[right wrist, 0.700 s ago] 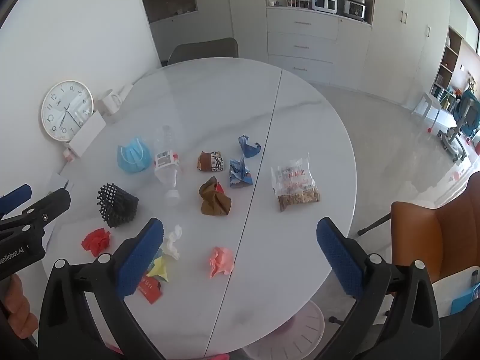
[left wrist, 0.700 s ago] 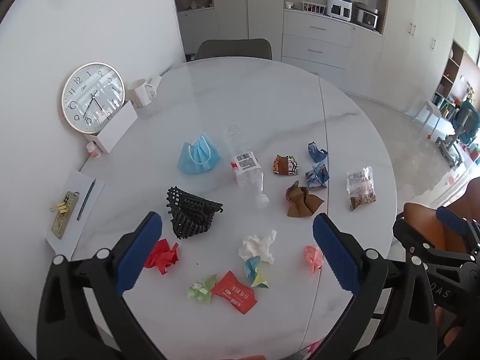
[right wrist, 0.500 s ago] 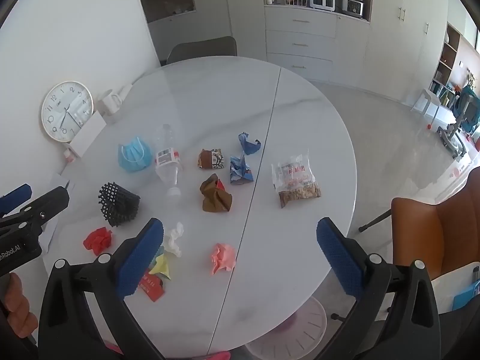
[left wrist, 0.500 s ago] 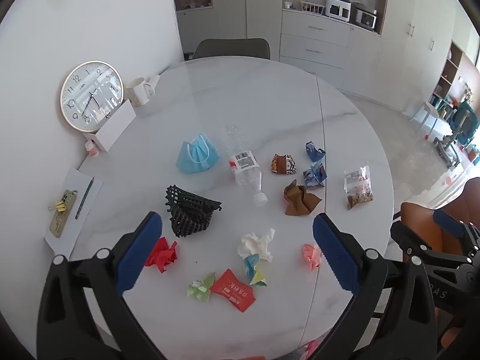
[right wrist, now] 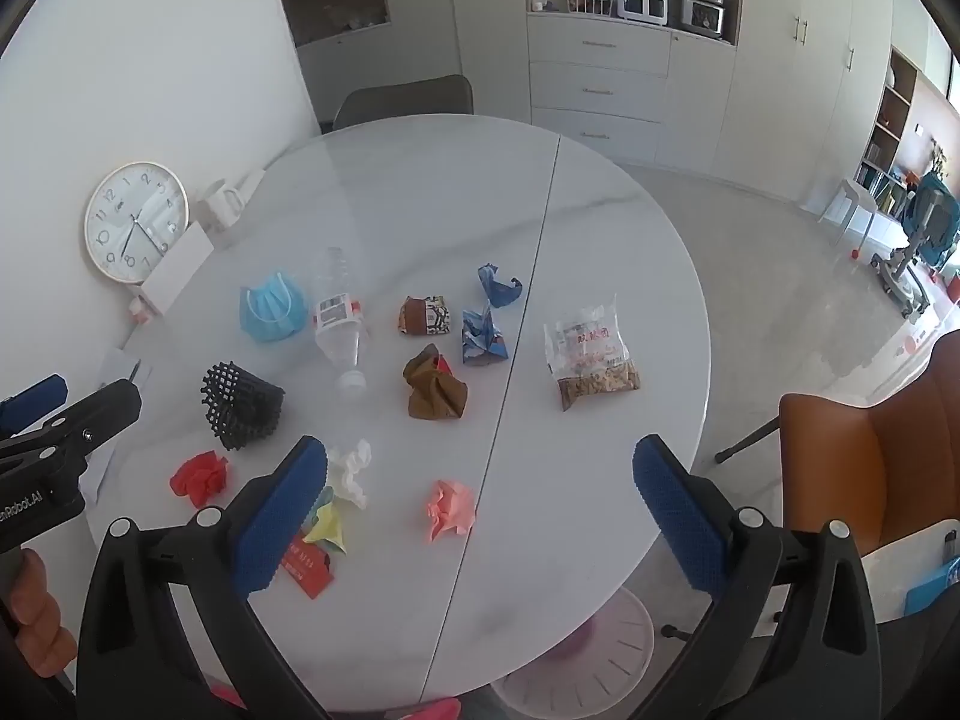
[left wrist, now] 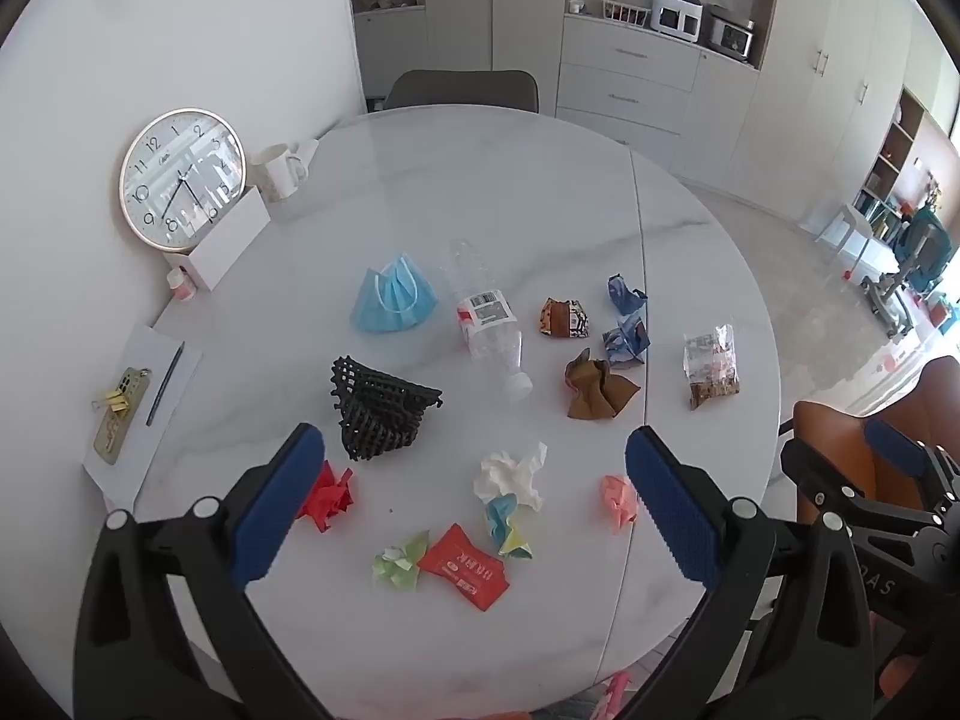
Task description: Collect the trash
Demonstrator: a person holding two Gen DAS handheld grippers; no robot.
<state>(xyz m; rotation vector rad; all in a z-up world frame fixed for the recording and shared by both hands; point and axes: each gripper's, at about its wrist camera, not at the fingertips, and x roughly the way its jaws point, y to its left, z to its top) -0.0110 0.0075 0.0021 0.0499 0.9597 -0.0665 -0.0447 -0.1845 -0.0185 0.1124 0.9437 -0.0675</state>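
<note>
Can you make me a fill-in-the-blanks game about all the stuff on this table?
1. The face mask is the colour ____.
2. The plastic bottle is lying on its ____.
3. Leaning on the wall behind the white box is a round ____.
4. Both the left gripper and the right gripper are wide ____ and hold nothing.

Missing words: blue; side; clock; open

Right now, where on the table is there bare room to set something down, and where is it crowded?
The table is bare across its far half, beyond the mask and bottle. The near right edge, past the snack bag, is also free. The middle and near left are crowded with crumpled paper.
</note>
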